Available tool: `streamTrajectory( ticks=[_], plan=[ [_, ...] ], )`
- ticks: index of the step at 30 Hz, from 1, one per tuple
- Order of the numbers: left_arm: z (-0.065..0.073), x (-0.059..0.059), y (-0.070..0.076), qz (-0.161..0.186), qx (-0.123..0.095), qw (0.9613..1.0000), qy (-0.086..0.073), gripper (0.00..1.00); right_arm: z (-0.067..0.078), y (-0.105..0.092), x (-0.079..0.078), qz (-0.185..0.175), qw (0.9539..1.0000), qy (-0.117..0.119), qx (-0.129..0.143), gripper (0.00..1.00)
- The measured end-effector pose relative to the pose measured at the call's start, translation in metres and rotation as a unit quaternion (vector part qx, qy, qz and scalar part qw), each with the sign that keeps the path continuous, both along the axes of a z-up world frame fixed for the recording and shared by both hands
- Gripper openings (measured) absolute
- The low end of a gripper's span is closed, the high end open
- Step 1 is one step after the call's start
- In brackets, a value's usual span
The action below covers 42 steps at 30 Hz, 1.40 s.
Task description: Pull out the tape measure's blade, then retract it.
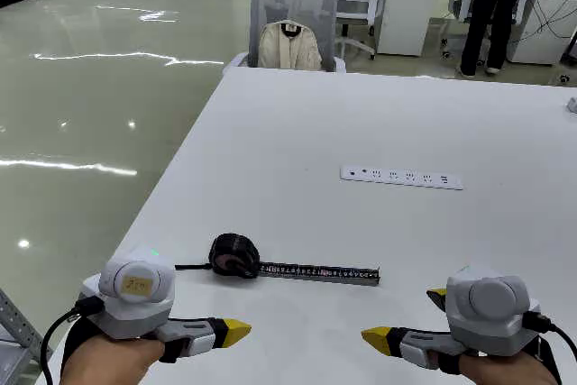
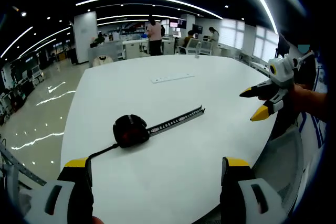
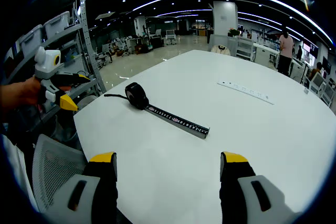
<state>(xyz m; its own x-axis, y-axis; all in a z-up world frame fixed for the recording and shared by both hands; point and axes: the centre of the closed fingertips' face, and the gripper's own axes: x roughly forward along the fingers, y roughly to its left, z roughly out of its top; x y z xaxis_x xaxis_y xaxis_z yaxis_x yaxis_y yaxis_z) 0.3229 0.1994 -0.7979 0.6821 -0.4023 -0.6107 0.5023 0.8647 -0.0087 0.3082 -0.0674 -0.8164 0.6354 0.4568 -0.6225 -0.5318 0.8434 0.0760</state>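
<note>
A black tape measure (image 1: 234,255) lies on the white table (image 1: 379,123) with its dark blade (image 1: 320,273) pulled out to the right; a thin black strap trails from its left side. The tape measure (image 2: 130,129) and blade (image 2: 176,120) show in the left gripper view, and the case (image 3: 137,94) and blade (image 3: 178,121) in the right gripper view. My left gripper (image 1: 236,331) is open near the front edge, below and left of the case. Also near the front edge, my right gripper (image 1: 377,338) is open, below the blade's end. Neither touches the tape.
A white power strip (image 1: 401,177) lies further back on the table. An office chair with a cream jacket (image 1: 288,46) stands at the far end. A person (image 1: 494,6) stands by desks at the back right. Shiny floor runs along the table's left side.
</note>
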Motion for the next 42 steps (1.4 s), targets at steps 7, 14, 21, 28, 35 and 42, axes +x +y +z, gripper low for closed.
streamTrajectory(
  ticks=[7,14,21,28,35,42],
  plan=[
    [0.002,0.002,-0.001,0.003,-0.004,1.0,-0.004,1.0,0.004,0.0,-0.002,-0.007,1.0,0.0,0.0,0.85],
    [0.004,0.002,0.0,0.009,-0.01,0.9999,-0.002,1.0,0.014,-0.002,-0.006,-0.031,0.9995,0.006,-0.002,0.89],
    [0.011,-0.003,0.01,0.015,-0.012,0.9998,-0.002,1.0,0.017,0.003,-0.013,-0.036,0.9993,0.013,-0.006,0.91],
    [0.012,-0.005,0.011,0.013,-0.015,0.9998,-0.001,1.0,0.019,0.004,-0.015,-0.039,0.9991,0.015,-0.006,0.93],
    [0.023,-0.015,0.022,0.019,-0.015,0.9997,0.002,1.0,0.032,0.014,-0.027,-0.054,0.9983,0.02,-0.006,0.93],
    [0.032,-0.021,0.028,0.024,-0.018,0.9996,0.002,1.0,0.04,0.017,-0.033,-0.062,0.9978,0.021,-0.012,0.94]
  ],
)
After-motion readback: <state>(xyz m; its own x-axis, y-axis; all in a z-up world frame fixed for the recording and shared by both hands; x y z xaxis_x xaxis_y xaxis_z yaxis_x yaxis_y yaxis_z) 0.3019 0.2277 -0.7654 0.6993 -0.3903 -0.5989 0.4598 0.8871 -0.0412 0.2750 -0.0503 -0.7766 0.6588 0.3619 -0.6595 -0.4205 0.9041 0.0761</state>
